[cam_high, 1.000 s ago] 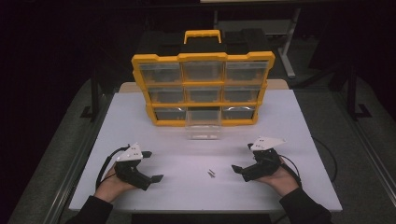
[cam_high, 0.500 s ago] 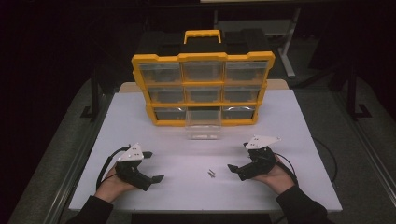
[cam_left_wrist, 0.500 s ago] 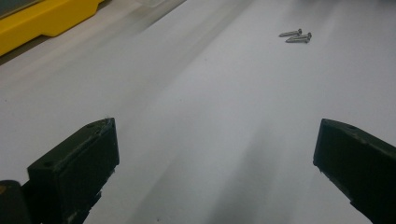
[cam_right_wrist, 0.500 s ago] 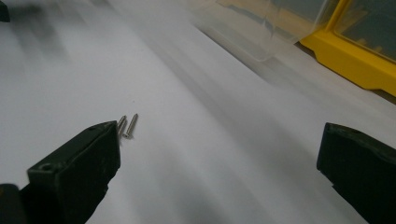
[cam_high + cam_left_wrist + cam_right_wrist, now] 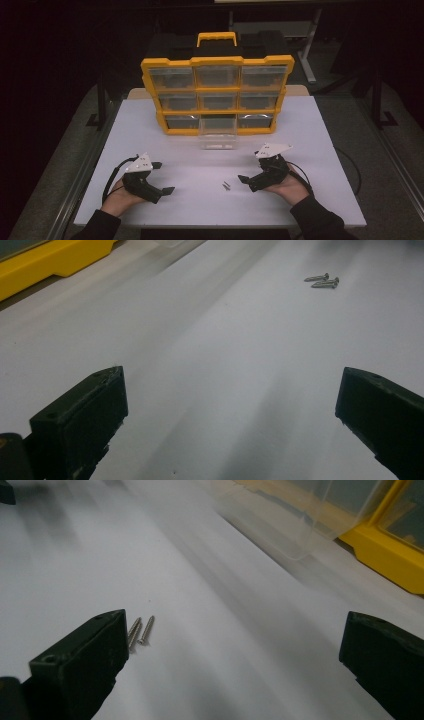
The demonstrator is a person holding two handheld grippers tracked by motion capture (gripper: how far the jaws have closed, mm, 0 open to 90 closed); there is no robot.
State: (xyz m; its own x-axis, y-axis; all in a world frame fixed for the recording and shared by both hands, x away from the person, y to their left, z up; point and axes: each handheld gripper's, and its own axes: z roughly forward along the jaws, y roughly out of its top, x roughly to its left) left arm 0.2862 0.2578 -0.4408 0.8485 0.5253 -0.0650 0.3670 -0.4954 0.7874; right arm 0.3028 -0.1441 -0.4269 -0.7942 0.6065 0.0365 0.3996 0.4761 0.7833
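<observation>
Two small metal screws (image 5: 226, 185) lie side by side on the white table (image 5: 200, 165), near its front. My right gripper (image 5: 248, 181) is just right of them, low over the table, open and holding nothing. In the right gripper view the screws (image 5: 140, 630) lie beside the left jaw of that gripper (image 5: 230, 660). My left gripper (image 5: 163, 177) rests at the front left, also open and empty, well apart from the screws. The left gripper view shows the screws (image 5: 322, 281) far ahead of its wide-apart jaws (image 5: 232, 415).
A yellow organizer (image 5: 217, 95) with several clear drawers stands upright at the back of the table. One clear drawer (image 5: 217, 132) of its bottom row is pulled out toward me. The drawer (image 5: 300, 520) is ahead of the right gripper.
My right gripper has slid left, closer to the two screws. The left gripper and the screws have stayed put.
</observation>
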